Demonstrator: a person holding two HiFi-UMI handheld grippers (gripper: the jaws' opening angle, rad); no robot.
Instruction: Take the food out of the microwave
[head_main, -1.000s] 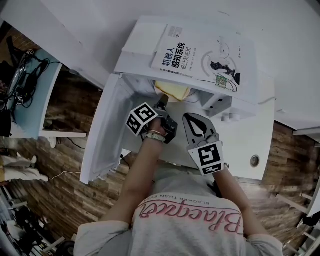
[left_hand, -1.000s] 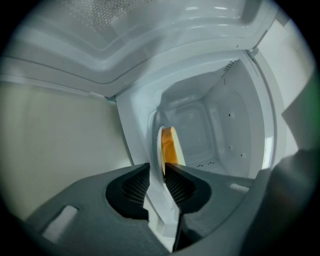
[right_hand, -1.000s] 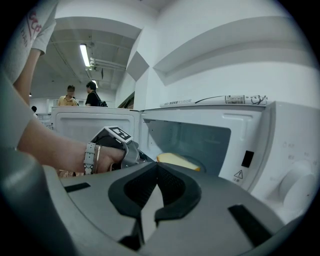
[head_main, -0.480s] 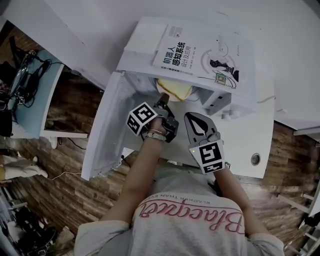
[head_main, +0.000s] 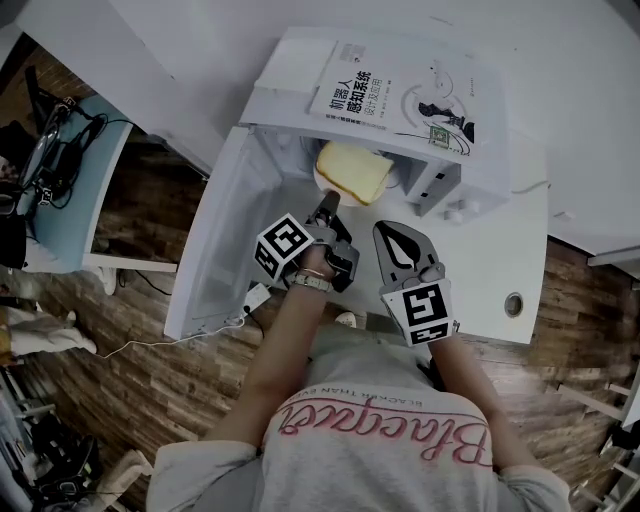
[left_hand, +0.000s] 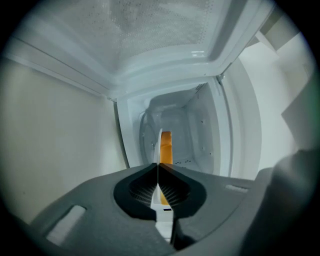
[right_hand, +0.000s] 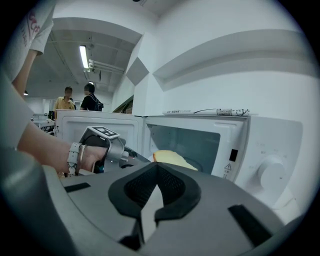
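The left gripper (left_hand: 158, 170) is clamped on the rim of the plate (left_hand: 158, 145), which carries the bread (head_main: 352, 172) at the microwave's (head_main: 285, 95) open mouth. The right gripper (right_hand: 156, 170) is clenched on nothing, just outside the microwave.

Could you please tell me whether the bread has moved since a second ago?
Yes: the bread has slid out from under the microwave top, toward the person.
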